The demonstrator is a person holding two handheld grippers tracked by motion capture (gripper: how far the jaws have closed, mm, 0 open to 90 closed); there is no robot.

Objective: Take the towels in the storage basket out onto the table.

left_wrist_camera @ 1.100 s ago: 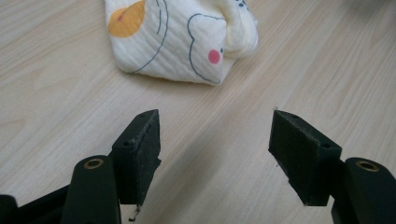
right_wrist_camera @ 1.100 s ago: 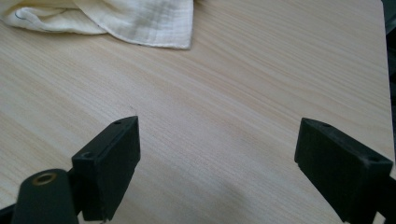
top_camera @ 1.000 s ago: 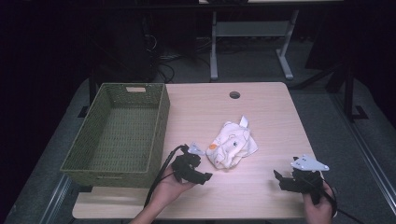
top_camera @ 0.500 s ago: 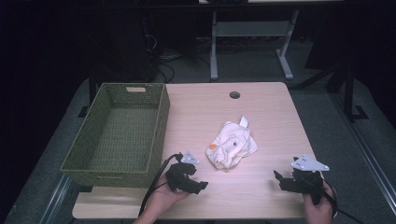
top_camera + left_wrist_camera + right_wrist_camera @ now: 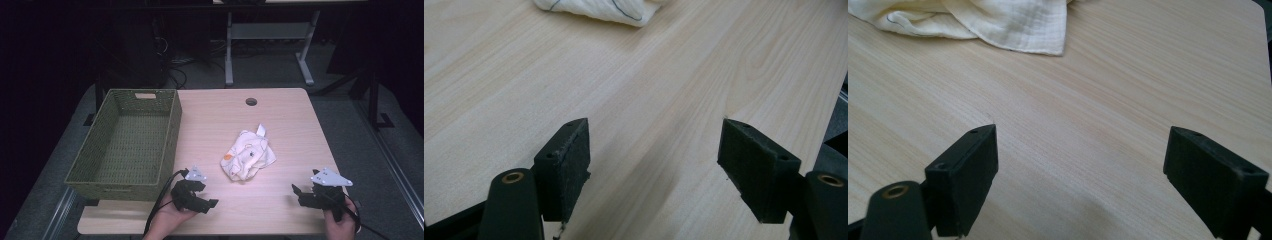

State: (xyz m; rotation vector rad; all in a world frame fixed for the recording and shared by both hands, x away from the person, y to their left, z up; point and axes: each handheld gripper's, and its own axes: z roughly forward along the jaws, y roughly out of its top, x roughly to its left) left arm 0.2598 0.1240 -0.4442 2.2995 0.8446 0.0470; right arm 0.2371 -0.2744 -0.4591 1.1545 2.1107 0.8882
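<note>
Both grippers, left gripper (image 5: 212,202) just opened wider and right gripper (image 5: 296,192), rest fingers apart and empty at the surface's (image 5: 280,125) near edge, flanking the crumpled cream cloth (image 5: 247,160) lying mid-surface, seemingly ready to grab it.

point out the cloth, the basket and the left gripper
cloth (image 5: 247,161), high view, middle of the crumpled bundle
basket (image 5: 172,131), high view, right wall
left gripper (image 5: 210,202), high view, between its open jaw tips

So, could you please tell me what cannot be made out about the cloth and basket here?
- Cloth: in both gripper views the top edge cuts it off; in the high view its print is too small to read.
- Basket: in the high view its near wall hides the floor strip behind.
</note>
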